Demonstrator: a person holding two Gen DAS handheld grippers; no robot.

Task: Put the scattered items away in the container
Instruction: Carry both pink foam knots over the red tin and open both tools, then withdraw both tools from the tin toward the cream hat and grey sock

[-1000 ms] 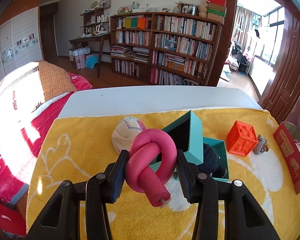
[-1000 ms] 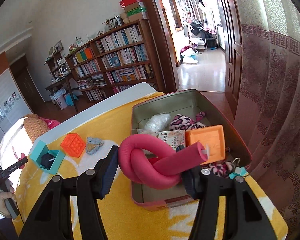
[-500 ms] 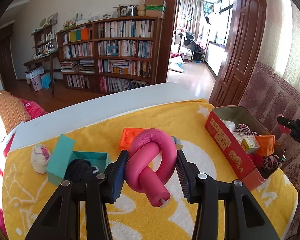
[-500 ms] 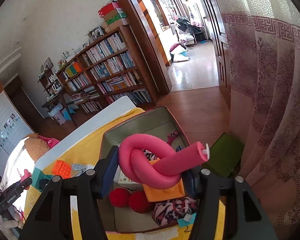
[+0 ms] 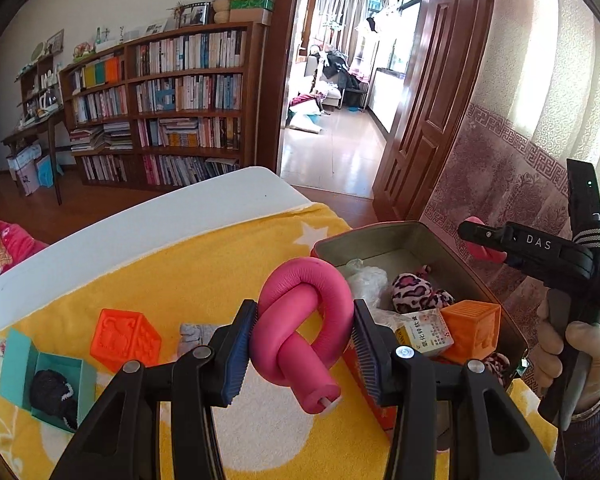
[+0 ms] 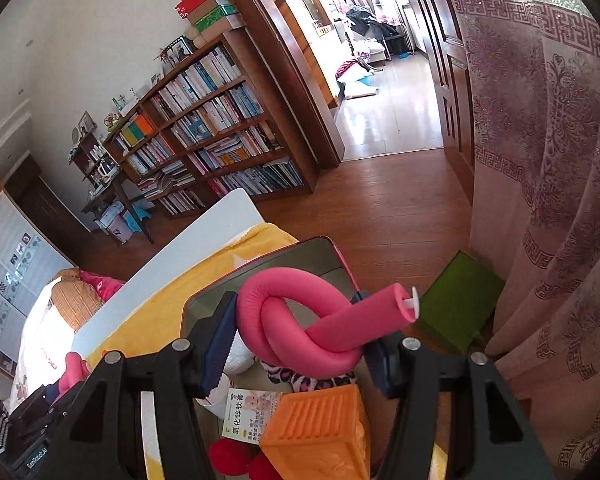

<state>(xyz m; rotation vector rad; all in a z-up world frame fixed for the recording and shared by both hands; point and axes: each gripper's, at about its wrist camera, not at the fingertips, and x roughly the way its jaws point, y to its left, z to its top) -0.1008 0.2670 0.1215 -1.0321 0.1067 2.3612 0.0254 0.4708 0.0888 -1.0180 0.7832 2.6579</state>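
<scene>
My left gripper (image 5: 303, 344) is shut on a knotted pink foam roll (image 5: 300, 320) and holds it above the yellow towel, just left of the red tin (image 5: 380, 232). The tin holds an orange cube (image 5: 470, 328), a leopard-print item (image 5: 416, 296), a small carton and a plastic bag. My right gripper (image 6: 300, 344) is shut on a second knotted pink foam roll (image 6: 316, 332) and hovers over the tin (image 6: 284, 256), above the orange cube (image 6: 320, 432). The right gripper also shows in the left wrist view (image 5: 480, 240), over the tin's far right rim.
On the yellow towel (image 5: 160, 272) left of the tin lie an orange cube (image 5: 124, 340), a small grey item (image 5: 192, 336) and an open teal box (image 5: 40, 376) with a black item inside. The white table edge, a bookcase and a curtain lie beyond.
My left gripper has swung right with its roll, from the teal box to the tin's left side. My right gripper has moved further over the tin, away from the towel.
</scene>
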